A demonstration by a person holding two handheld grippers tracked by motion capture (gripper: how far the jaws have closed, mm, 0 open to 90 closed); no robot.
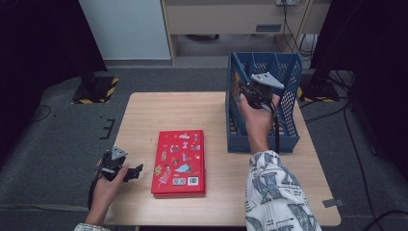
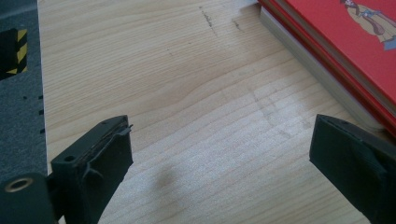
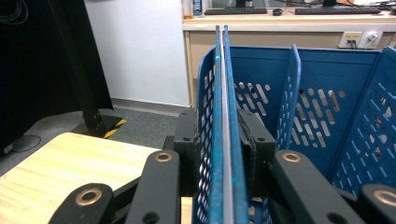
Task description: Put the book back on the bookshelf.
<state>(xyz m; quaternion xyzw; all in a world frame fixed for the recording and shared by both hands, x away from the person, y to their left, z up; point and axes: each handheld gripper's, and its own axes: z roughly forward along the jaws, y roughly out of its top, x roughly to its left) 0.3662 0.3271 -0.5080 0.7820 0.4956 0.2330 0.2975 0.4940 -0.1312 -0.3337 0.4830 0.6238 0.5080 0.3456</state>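
Right gripper (image 1: 251, 92) fingers pinch thin blue book (image 3: 225, 140) upright in blue rack (image 1: 288, 79), slotting it; left gripper (image 1: 133, 172) fingers spread, idle beside red book (image 1: 179, 162).

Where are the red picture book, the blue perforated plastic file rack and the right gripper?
Red picture book (image 1: 179, 162), high view, cover middle.
Blue perforated plastic file rack (image 1: 262, 143), high view, front wall.
Right gripper (image 3: 227, 140), right gripper view, between fingers.
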